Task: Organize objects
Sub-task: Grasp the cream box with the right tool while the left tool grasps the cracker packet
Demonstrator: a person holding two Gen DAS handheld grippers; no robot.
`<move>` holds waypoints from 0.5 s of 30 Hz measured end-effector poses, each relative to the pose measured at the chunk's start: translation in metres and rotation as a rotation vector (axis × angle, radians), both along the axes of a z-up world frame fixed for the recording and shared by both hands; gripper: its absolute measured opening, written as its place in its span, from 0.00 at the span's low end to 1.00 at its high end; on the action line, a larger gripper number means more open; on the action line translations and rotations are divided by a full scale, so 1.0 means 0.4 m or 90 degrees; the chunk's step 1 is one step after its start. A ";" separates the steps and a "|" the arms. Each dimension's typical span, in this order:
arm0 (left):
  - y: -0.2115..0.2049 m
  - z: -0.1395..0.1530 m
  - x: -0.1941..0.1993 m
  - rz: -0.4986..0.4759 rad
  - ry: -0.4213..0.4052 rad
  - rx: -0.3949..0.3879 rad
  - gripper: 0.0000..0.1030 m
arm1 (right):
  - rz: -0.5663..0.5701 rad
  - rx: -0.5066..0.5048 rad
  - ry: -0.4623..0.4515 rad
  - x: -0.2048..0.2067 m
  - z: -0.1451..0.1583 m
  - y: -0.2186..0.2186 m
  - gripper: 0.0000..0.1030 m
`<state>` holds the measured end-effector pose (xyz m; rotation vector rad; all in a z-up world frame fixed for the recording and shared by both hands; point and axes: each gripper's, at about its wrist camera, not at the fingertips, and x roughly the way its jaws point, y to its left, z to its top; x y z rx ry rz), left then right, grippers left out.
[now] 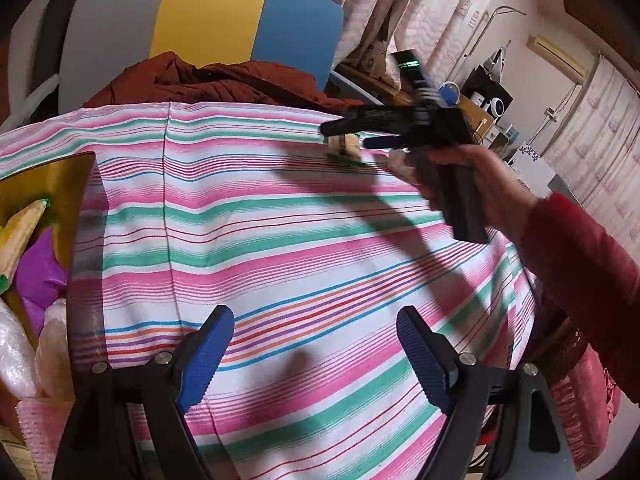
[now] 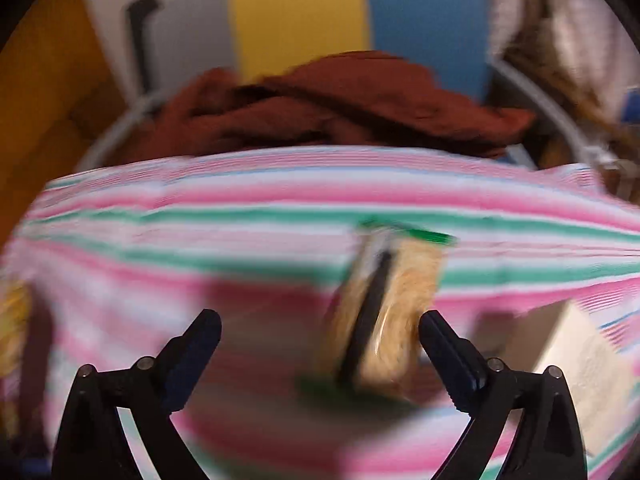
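A small snack packet, tan with green ends, lies on the striped pink, green and white cloth. My right gripper stands open around it; the packet sits close to the right finger and well clear of the left one. The right wrist view is blurred. In the left wrist view the right gripper is at the cloth's far edge, with the snack packet just below its fingers. My left gripper is open over the near part of the striped cloth, with nothing between its fingers.
A golden box at the left holds several wrapped packets, one of them purple. A red-brown garment lies behind the cloth, on a chair with a grey, yellow and blue back. A hand in a red sleeve holds the right gripper. A pale box sits at the right.
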<state>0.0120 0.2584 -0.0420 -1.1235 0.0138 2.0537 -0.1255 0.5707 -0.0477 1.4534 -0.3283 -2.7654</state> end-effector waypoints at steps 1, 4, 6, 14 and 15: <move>0.002 0.001 -0.001 -0.001 0.003 0.000 0.83 | 0.013 -0.016 0.016 0.025 0.017 -0.003 0.95; 0.000 0.005 0.003 -0.004 0.012 -0.001 0.83 | -0.032 0.006 0.080 0.089 0.079 0.064 0.97; 0.002 0.005 0.005 -0.005 0.019 -0.007 0.83 | -0.069 0.031 0.102 0.112 0.109 0.143 1.00; 0.027 0.004 0.007 -0.010 0.020 -0.017 0.83 | -0.078 0.114 -0.017 0.150 0.056 0.328 1.00; 0.033 0.005 0.008 -0.013 0.022 -0.019 0.83 | -0.077 0.103 -0.019 0.157 0.047 0.334 1.00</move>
